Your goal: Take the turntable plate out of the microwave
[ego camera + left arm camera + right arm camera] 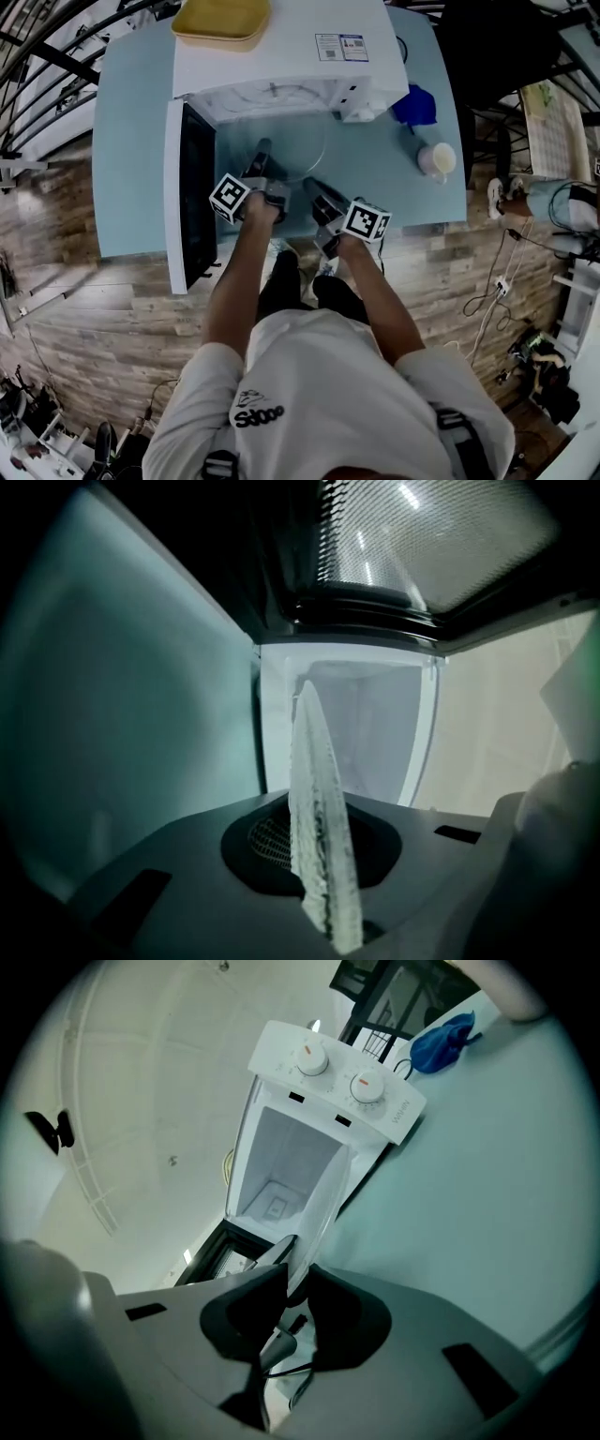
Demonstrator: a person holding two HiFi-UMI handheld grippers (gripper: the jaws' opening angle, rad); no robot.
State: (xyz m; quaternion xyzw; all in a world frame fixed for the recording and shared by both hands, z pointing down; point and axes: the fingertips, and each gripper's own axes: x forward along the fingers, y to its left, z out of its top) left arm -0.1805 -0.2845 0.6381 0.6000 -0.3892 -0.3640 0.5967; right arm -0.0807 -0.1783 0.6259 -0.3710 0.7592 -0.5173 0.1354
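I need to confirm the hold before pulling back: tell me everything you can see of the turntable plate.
The turntable plate is a clear glass disc with a textured rim. It hangs roughly level above the table, in front of the open microwave. The left gripper and right gripper each clamp its near edge. Whether its far edge has cleared the opening, I cannot tell.

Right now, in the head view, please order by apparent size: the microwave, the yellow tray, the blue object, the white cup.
1. microwave
2. yellow tray
3. blue object and white cup look alike, so they stay unranked.
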